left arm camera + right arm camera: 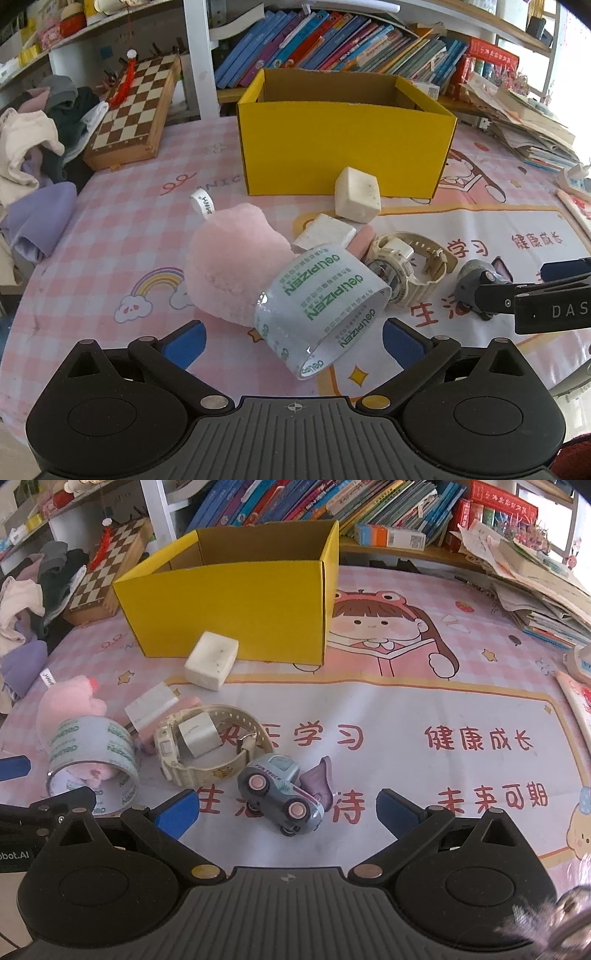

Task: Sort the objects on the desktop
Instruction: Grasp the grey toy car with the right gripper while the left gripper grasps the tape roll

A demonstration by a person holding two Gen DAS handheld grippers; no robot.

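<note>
A clear tape roll (319, 308) with green lettering lies on its side between the spread blue pads of my left gripper (293, 341), untouched; it shows in the right wrist view as the tape roll (92, 760). Behind it lies a pink plush toy (232, 258). My right gripper (288, 814) is open around a small grey toy car (284, 794) with pink wheels. A cream watch (207, 746) with a white cube inside its strap, a flat white block (151, 705) and a white foam block (211, 660) lie before the empty yellow box (236, 602).
A folded chessboard (133, 110) and a heap of clothes (33, 147) sit at the left. Bookshelves (332, 40) line the back, and stacked papers (535, 576) crowd the right. The tablecloth (443, 701) carries cartoon prints.
</note>
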